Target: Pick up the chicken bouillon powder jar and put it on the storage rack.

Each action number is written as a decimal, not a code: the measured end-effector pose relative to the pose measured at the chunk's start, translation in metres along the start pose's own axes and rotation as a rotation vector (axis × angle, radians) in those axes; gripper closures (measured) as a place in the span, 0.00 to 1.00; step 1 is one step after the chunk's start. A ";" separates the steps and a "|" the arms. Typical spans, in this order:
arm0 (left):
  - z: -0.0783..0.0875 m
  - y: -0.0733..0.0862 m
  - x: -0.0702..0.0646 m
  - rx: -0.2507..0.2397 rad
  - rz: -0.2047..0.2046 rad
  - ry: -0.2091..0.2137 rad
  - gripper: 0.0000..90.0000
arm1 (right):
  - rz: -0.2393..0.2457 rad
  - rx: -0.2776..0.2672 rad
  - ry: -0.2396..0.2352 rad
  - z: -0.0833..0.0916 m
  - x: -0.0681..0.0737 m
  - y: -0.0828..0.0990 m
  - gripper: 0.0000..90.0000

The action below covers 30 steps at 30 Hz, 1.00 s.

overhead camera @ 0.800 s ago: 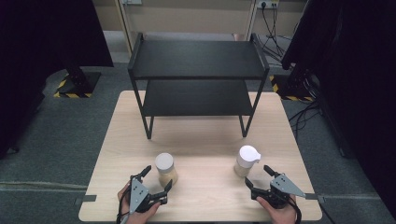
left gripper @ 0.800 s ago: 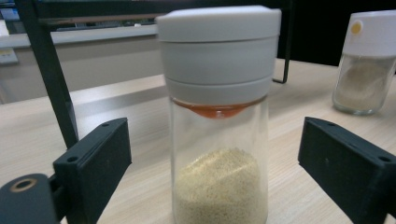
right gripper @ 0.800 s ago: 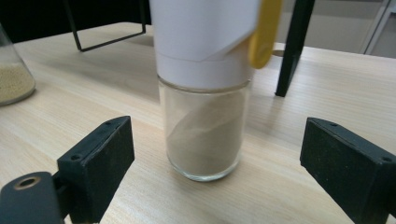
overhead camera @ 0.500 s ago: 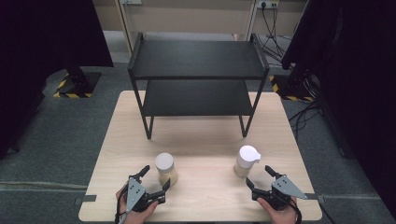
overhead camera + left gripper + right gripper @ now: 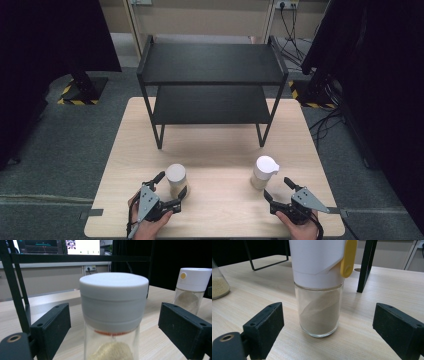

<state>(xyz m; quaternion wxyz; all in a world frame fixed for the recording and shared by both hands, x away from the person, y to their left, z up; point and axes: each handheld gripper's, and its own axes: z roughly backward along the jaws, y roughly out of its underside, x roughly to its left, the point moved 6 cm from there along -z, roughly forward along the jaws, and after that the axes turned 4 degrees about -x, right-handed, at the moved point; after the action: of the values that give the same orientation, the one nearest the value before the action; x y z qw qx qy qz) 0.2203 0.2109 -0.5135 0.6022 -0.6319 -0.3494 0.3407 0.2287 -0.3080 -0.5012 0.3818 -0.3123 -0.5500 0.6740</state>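
On table front | left tool (image 5: 170,185) agape around jar (image 5: 176,178) | right tool (image 5: 278,188) agape facing dispenser (image 5: 264,171)

In the left gripper view the bottom edge cuts off the grey-lidded jar (image 5: 113,315); in the right gripper view the top edge crops the white-capped jar (image 5: 319,287).

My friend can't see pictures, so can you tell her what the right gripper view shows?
A clear glass jar with a white cap and yellow tab, part full of pale powder, stands on a light wooden table. The right gripper has its two black jaws open on either side of it, not touching. A black metal shelf leg stands behind.
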 end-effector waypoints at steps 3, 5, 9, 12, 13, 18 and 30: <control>-0.004 -0.001 0.001 -0.004 -0.005 -0.001 0.12 | -0.003 0.000 0.001 0.000 0.000 0.000 0.11; -0.006 -0.002 0.001 -0.006 -0.007 0.000 0.13 | -0.004 0.000 0.002 0.000 0.000 0.000 0.11; -0.006 -0.001 0.000 -0.020 -0.011 -0.005 0.16 | -0.001 0.003 0.000 -0.001 0.000 0.000 0.11; -0.005 -0.002 -0.001 -0.028 -0.012 -0.007 0.18 | -0.002 0.005 0.000 -0.001 0.000 -0.001 0.11; -0.006 -0.002 -0.001 -0.029 -0.015 -0.006 0.18 | -0.002 0.005 0.000 -0.001 0.000 -0.001 0.11; -0.009 -0.002 -0.002 -0.032 -0.022 -0.012 0.23 | 0.000 0.003 0.001 -0.001 0.001 -0.001 0.11; -0.014 -0.001 -0.003 -0.040 -0.047 -0.025 0.37 | -0.005 0.002 0.000 -0.001 0.000 0.000 0.11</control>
<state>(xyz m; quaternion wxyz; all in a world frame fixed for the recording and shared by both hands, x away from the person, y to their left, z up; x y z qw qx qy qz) 0.2305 0.2007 -0.5120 0.5926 -0.6312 -0.3784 0.3275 0.2297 -0.3075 -0.5010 0.3837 -0.3105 -0.5501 0.6736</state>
